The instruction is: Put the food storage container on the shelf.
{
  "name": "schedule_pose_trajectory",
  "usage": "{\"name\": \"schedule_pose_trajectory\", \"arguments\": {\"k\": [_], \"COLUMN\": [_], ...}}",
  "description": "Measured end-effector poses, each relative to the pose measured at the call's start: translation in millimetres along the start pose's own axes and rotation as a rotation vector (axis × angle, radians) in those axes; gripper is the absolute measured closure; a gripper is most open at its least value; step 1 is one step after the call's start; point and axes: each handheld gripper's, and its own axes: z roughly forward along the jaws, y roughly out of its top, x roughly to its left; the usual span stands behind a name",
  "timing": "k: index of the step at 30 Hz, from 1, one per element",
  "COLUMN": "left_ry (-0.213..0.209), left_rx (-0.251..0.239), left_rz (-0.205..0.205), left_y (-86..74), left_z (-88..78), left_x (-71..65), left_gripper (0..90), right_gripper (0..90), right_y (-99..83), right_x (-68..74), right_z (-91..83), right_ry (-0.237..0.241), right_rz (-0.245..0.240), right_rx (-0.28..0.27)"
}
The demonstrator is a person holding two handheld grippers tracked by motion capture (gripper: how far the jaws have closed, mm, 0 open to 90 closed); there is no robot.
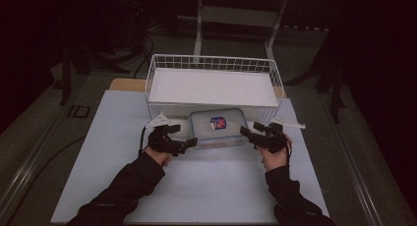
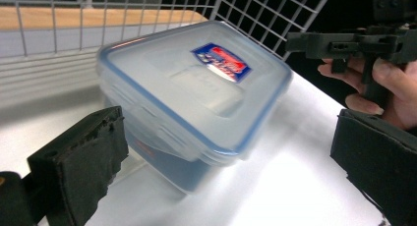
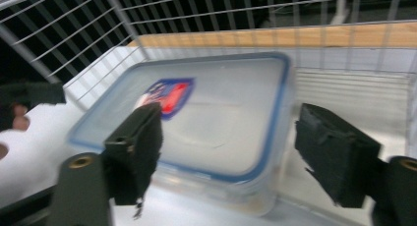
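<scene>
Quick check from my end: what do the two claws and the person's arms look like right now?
Both are black hand-held tools. The left claw and the right claw each carry a pale grey three-cornered plate on top, and a thin black cable loops from the left one. In the left gripper view the fingers are blocky black pads with rough, worn foam faces. The person wears long black sleeves; the hands are ungloved.

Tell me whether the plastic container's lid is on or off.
On: the blue-rimmed lid sits flat over the plastic container, sticker facing up.

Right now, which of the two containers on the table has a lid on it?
The clear plastic box with the blue-rimmed lid and red-blue sticker; the white wire basket behind it is open-topped.
</scene>
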Motion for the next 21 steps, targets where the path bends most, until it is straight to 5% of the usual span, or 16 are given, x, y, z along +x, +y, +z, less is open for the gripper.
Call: {"name": "schedule_pose_trajectory", "arguments": {"k": [12, 15, 21], "left_ry": [-0.026, -0.029, -0.009], "left_rx": [0.014, 0.024, 0.015], "left_rz": [0.058, 0.062, 0.092], "left_y": [-10.4, -16.9, -27.7], "left_z": [-32.9, -36.3, -44.2], "left_x": [-28.0, -31.2, -35.6], "left_gripper": [0.6, 0.6, 0.6], "right_gripper": [14.4, 13.4, 10.9], "right_y": [-14.2, -15.3, -19.4], "right_x": [18.9, 25.1, 38.7], "right_z": [-7.5, -8.0, -2.4], "right_ry": [0.081, 0.081, 0.058], "right_rz": [-0.071, -0.122, -0.118], "right_rx": [0.004, -0.004, 0.048]}}
